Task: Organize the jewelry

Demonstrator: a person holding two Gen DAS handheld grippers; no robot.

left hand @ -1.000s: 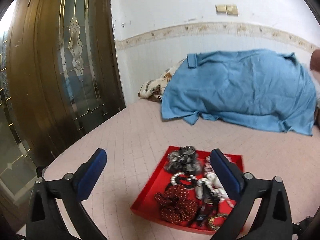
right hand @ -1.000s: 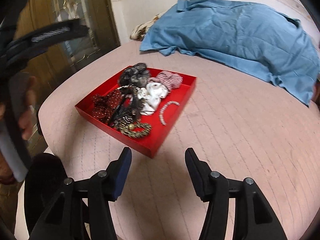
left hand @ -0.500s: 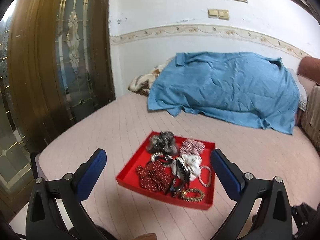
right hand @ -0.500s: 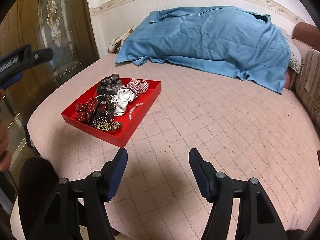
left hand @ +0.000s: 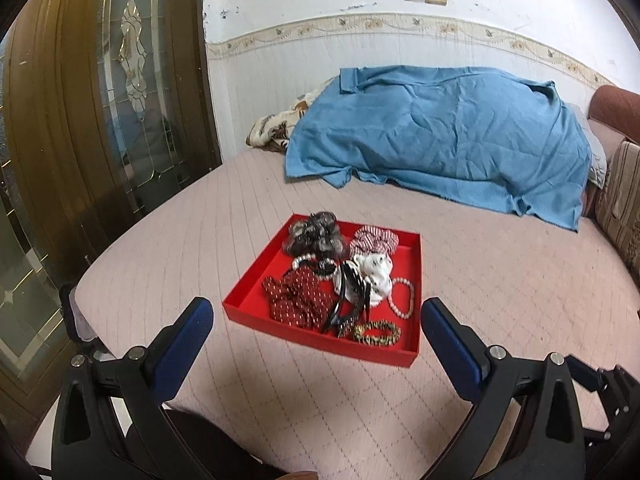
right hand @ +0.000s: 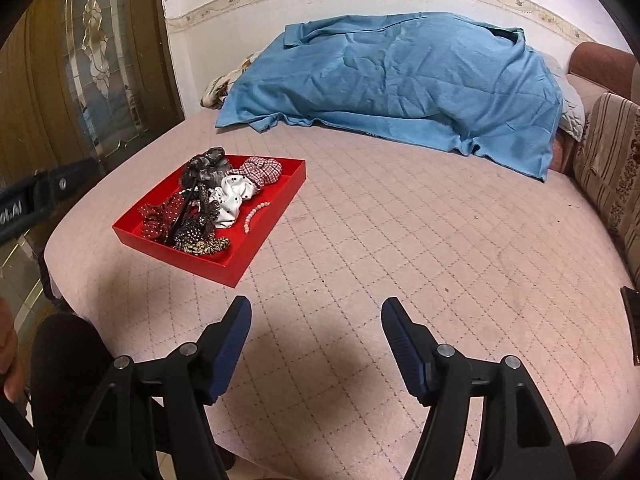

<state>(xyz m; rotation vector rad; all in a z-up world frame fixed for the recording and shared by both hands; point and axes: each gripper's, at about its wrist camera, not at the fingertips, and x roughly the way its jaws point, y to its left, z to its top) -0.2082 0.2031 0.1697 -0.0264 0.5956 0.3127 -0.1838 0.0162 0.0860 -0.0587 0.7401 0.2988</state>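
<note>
We see a red tray [left hand: 412, 276] lying on a pink quilted bed [right hand: 400, 240], near its door-side edge. All the jewelry and hair pieces lie heaped inside it: a red dotted scrunchie [left hand: 298, 300], a white scrunchie [left hand: 374, 276], a bead bracelet [left hand: 402, 298] and a leopard band [left hand: 378, 330]. Our left hand-held gripper [left hand: 318, 322] hangs released, facing the tray's near wall; our right hand-held gripper [right hand: 316, 328] hangs released over bare bed, well apart. We judge this fits either sorting about to start or pieces gathered back; any pick calls for separating tangled items.
</note>
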